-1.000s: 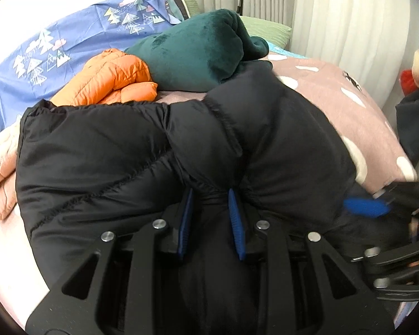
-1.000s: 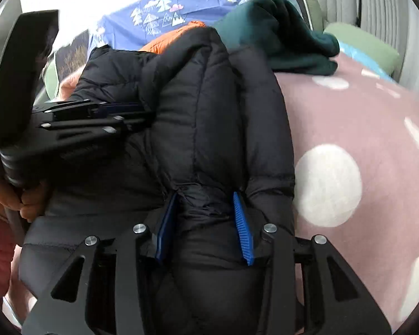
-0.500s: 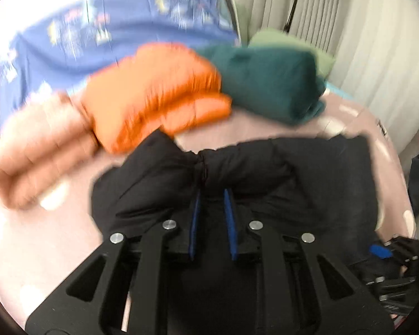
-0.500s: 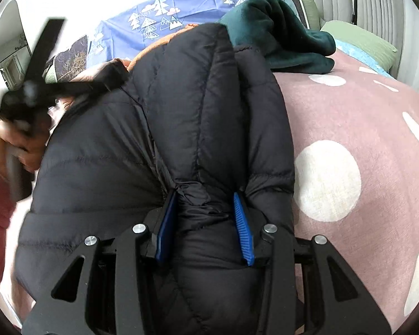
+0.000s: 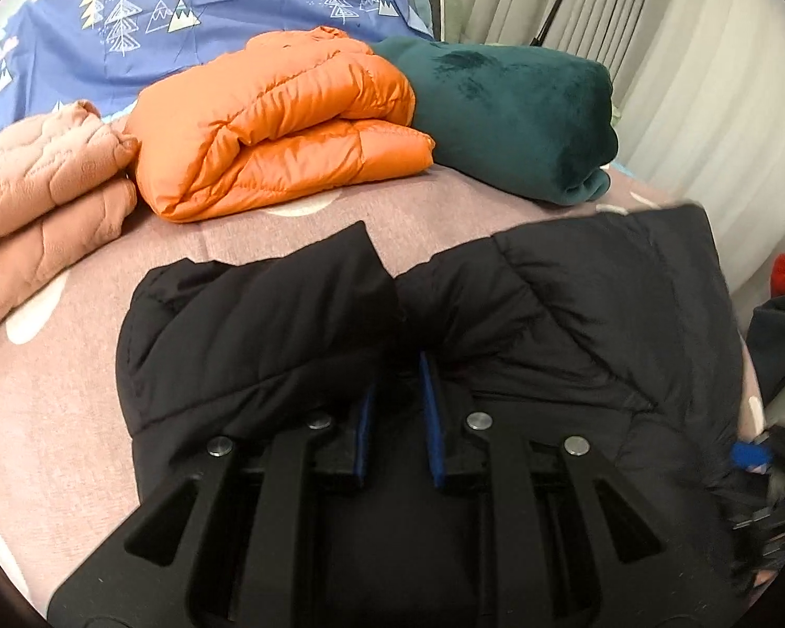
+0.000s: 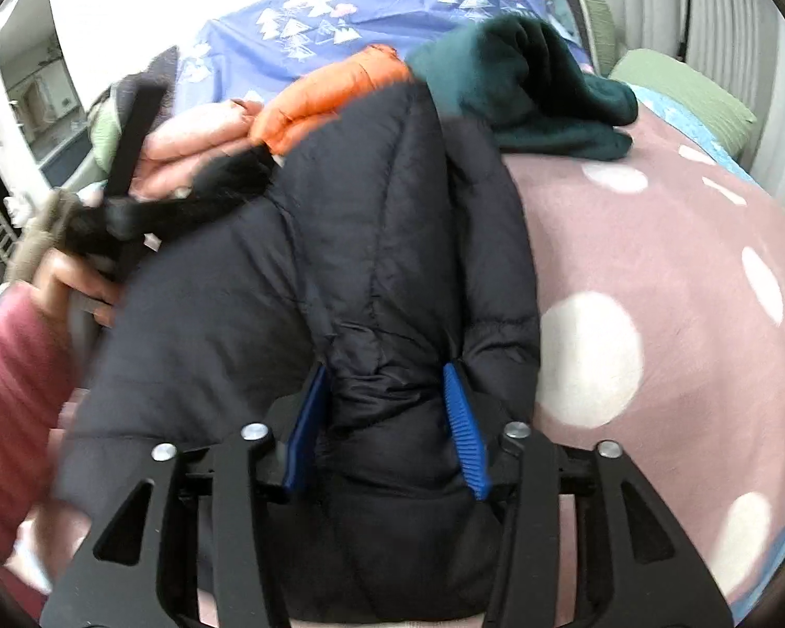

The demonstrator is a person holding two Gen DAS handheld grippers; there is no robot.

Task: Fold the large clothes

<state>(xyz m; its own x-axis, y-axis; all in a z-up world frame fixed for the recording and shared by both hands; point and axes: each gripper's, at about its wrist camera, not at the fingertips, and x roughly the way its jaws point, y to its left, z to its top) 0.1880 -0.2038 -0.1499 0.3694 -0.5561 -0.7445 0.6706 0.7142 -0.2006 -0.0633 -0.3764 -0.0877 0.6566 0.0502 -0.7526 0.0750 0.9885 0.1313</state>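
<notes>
A: The left gripper [image 5: 396, 408] pinches, jaws narrow, a fold of the black quilted puffer jacket [image 5: 575, 314] on the pink dotted bedspread [image 5: 298, 225]; the right gripper [image 6: 387, 418] has just been widening around a thick bunch.

B: Best lay the edges square. A folded orange down jacket [image 5: 277, 120] sits at twelve o'clock, a teal fleece [image 5: 513, 115] at one, both clear.

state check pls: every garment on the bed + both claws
black puffer jacket: partly folded, held by both claws
orange jacket: folded
pink quilted garment: folded
green fleece: folded
left claw: shut on jacket
right claw: jaws just opening, jacket fabric still between them
</notes>
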